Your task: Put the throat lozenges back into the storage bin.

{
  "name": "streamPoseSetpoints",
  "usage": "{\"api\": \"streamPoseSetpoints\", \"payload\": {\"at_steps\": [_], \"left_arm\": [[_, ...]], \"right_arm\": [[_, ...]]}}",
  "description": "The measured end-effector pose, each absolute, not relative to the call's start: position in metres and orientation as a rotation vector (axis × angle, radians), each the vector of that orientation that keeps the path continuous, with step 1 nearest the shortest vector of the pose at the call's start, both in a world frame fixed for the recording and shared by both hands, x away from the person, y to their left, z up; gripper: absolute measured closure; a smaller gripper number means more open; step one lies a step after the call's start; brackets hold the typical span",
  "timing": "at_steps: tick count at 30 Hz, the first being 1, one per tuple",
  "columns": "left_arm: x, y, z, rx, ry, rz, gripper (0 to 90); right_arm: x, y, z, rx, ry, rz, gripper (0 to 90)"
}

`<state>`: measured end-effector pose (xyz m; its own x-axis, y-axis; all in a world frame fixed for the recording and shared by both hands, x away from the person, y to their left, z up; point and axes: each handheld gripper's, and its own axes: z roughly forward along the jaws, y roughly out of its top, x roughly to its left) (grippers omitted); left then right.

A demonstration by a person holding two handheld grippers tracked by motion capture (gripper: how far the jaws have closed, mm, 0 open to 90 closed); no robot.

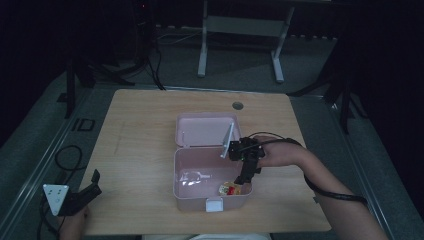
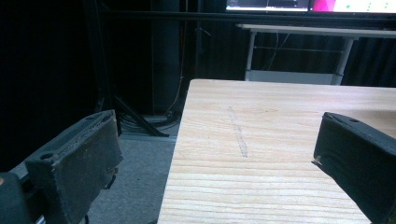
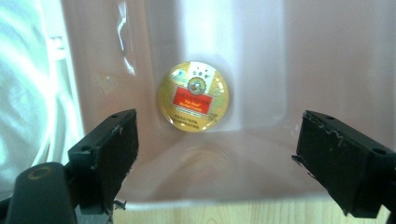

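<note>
A pink plastic box [image 1: 175,172] stands open in the middle of the wooden table [image 1: 135,125], its lid [image 1: 200,131] laid back behind it. Inside, at the front right, lies a round gold tin with a red label [image 1: 230,189]. My right gripper [image 1: 243,181] reaches down into the box's right side just above the tin. In the right gripper view the tin [image 3: 193,96] lies flat on the box floor [image 3: 261,70], ahead of my right gripper [image 3: 217,135], whose jaws stand open and apart from it. My left gripper [image 1: 95,184] is open at the table's near left corner, holding nothing.
A crumpled clear plastic bag [image 1: 192,177] lies in the box's left half, also at the left of the right gripper view as the bag [image 3: 23,93]. A white latch [image 1: 214,204] sits on the box front. A cable hole [image 1: 238,106] is near the table's far edge.
</note>
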<state>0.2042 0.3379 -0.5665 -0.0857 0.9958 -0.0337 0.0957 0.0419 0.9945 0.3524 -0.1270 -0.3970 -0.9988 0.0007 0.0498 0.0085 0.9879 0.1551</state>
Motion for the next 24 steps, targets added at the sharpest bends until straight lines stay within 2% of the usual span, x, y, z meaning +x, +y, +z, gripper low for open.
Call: {"api": "streamPoseSetpoints", "payload": {"at_steps": [7, 11, 17, 24], "left_arm": [[0.204, 0.338, -0.567, 1.211, 1.362, 1.194, 1.1], [0.204, 0.338, -0.566, 1.211, 1.363, 1.194, 1.1], [0.204, 0.338, -0.566, 1.21, 1.363, 1.194, 1.1], [0.204, 0.338, -0.567, 1.207, 1.362, 1.193, 1.1]], "right_arm": [[0.36, -0.166, -0.378, -0.12, -3.143, -0.491, 12.5], [0.366, -0.19, -0.38, -0.205, -3.142, -0.571, 12.4], [0.377, -0.22, -0.405, -0.321, -3.13, -0.64, 12.3], [0.386, -0.243, -0.451, -0.497, -3.098, -0.777, 11.4]]}}
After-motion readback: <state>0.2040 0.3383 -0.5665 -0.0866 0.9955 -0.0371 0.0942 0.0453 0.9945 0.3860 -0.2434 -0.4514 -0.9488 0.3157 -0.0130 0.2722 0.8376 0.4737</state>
